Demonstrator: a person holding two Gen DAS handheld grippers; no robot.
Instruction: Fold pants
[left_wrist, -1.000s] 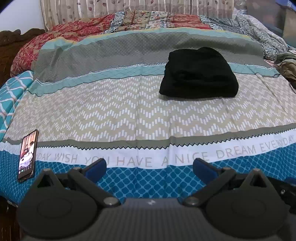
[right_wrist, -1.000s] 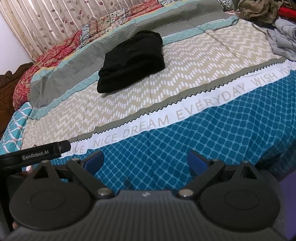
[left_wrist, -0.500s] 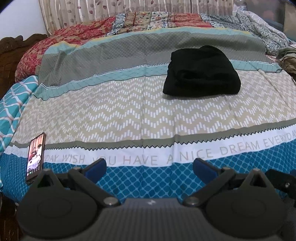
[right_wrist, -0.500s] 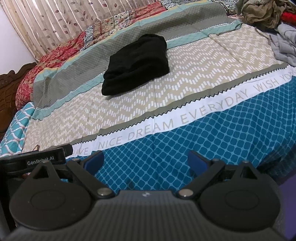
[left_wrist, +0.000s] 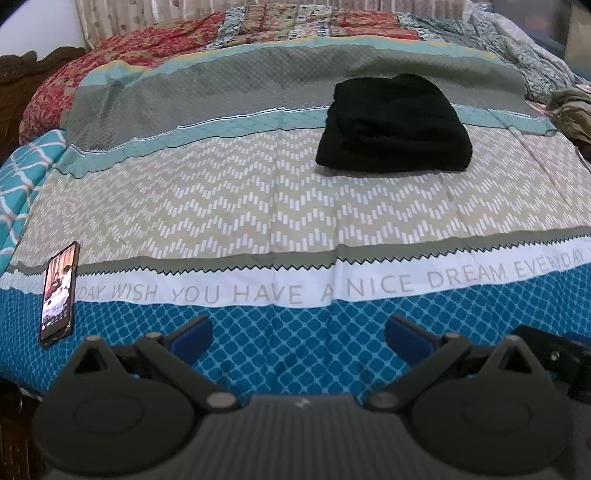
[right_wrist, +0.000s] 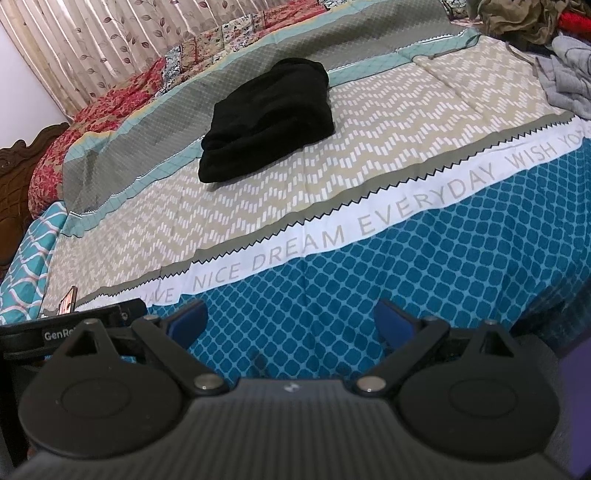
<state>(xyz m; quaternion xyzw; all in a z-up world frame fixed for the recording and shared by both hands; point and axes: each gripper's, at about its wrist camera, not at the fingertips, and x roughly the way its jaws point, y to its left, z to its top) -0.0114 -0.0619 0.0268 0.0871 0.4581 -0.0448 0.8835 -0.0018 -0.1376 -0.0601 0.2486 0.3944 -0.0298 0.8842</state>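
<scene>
Black pants (left_wrist: 395, 125) lie folded in a compact stack on the patterned bedspread (left_wrist: 258, 206), far from both grippers; they also show in the right wrist view (right_wrist: 269, 118). My left gripper (left_wrist: 297, 336) is open and empty, low over the blue near edge of the bed. My right gripper (right_wrist: 290, 321) is open and empty, also over the blue near edge. The left gripper's body (right_wrist: 74, 328) shows at the left of the right wrist view.
A phone (left_wrist: 59, 295) with a lit screen lies on the bed's near left edge. Loose clothes (right_wrist: 569, 74) are piled at the bed's right side. A wooden headboard (right_wrist: 18, 184) and curtains (right_wrist: 92, 48) stand at the far left.
Both grippers have moved slightly; the bed and pants shift a little in view. The pants have not moved on the bed. Both grippers stay open.
</scene>
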